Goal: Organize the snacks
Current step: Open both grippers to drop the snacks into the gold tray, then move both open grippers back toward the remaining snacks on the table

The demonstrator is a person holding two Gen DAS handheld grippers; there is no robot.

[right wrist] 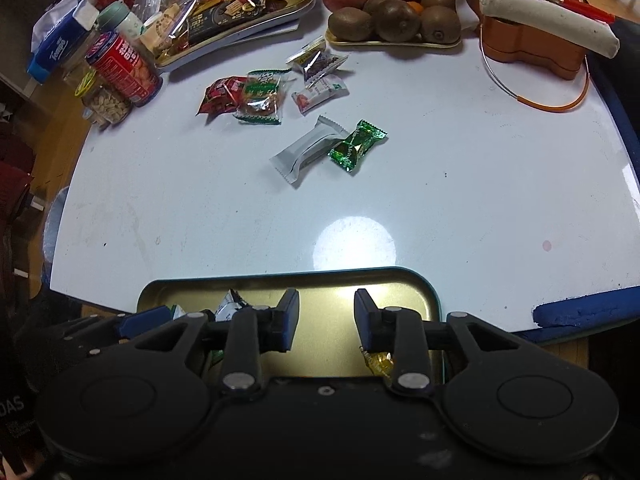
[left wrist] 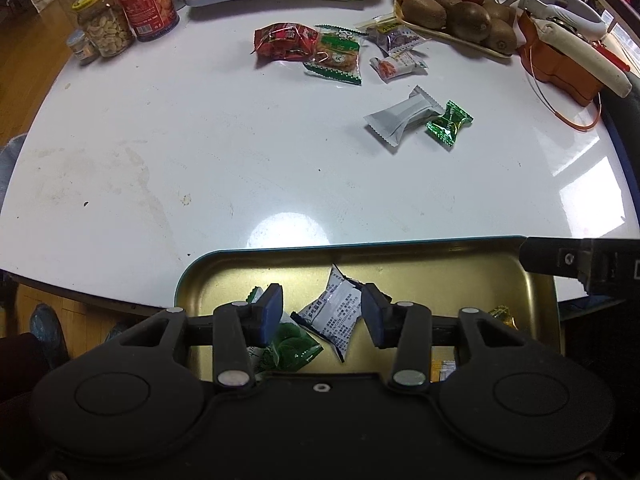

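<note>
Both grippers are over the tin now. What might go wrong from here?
1. The tin hangs over the table edge; a downward push could tip it.
2. The white pack and green candy touch, so grabbing one may drag the other.
3. The left gripper and right gripper sit close and could collide.

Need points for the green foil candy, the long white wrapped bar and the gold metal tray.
green foil candy (right wrist: 357, 149), right wrist view, centre of the wrapper.
long white wrapped bar (right wrist: 306, 150), right wrist view, mid-length of the white pack.
gold metal tray (left wrist: 440, 272), left wrist view, bare floor near the far rim.
</note>
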